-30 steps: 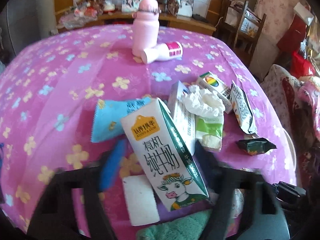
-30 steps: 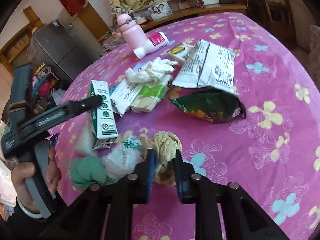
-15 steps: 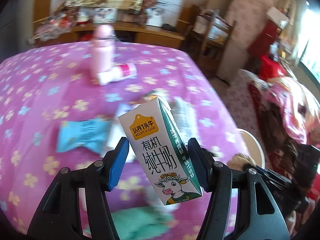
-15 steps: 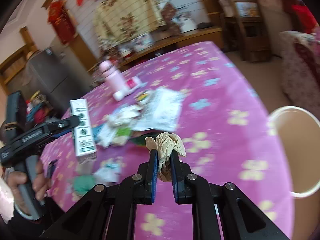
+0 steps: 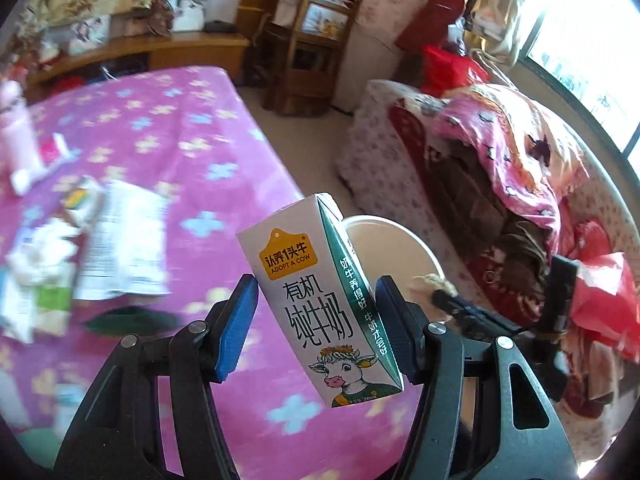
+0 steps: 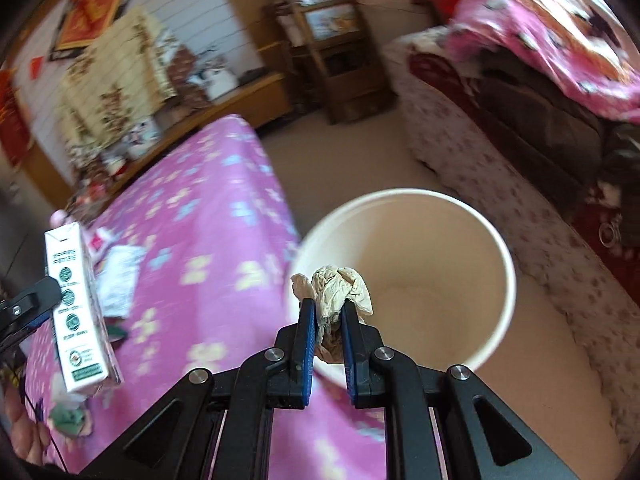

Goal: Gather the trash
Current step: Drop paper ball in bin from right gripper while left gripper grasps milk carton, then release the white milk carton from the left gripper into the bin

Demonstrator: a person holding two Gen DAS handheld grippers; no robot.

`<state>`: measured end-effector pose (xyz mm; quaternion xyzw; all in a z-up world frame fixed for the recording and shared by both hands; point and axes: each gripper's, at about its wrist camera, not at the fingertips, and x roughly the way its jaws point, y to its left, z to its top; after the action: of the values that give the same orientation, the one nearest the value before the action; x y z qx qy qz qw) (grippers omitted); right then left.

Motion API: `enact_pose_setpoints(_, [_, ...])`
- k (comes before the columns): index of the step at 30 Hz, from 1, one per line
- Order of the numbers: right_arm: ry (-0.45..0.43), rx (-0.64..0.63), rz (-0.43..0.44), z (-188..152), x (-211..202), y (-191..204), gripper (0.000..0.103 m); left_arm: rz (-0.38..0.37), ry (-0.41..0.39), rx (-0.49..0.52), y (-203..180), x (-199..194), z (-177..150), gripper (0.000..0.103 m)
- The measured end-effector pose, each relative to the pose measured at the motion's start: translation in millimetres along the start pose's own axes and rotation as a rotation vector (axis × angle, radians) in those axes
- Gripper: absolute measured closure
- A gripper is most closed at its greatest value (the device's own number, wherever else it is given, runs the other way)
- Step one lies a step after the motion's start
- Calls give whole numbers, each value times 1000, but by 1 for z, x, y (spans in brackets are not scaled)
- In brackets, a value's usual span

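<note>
Your right gripper (image 6: 327, 322), pinching the crumpled tissue (image 6: 340, 286), hangs over the near rim of the white bin (image 6: 472, 220). Your left gripper (image 5: 316, 320) clamps the milk carton (image 5: 320, 300) tilted, beside the bin, farther off.

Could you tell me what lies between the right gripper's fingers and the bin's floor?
Only the crumpled tissue they pinch; beyond it the white bin looks bare, per the right wrist view.

Table cover (image 5: 208, 132): magenta, flower-printed.
Bottle (image 5: 16, 136): pink, upright, far left on table.
Shelf unit (image 5: 308, 36): wooden, against back wall.
Sofa (image 6: 520, 128): draped with pink blanket (image 5: 504, 132).
</note>
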<state>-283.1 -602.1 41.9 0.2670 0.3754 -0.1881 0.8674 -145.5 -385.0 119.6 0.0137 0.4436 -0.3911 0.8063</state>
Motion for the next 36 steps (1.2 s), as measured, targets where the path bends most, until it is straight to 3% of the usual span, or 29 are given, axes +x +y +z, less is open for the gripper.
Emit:
enact_pose_setpoints(8, [43,99,-39,3,23,-46,89,-93,29,-55,-34,64,0,43])
enact_pose_setpoints(11, [21,103,-101,5,20,-52,58,-149,29,-89,-38,77,0,43])
enact_pose_setpoints(13, [-1,112,-96,4,16,-52,57,-150,41,-89,-38,81,0,41])
enact_pose_setpoints(17, [8,106,-96,3,15,-53,57,-102,45,-62,-36,78,-4,40])
enact_pose_setpoints(25, [1,48,-79,2,13,-24,57,79,-14,-7,-17,55,-15,40])
enact_pose_setpoints(36, [2,-40,-56,-12,5,29,56,199,-60,-5,16,16,-30,40])
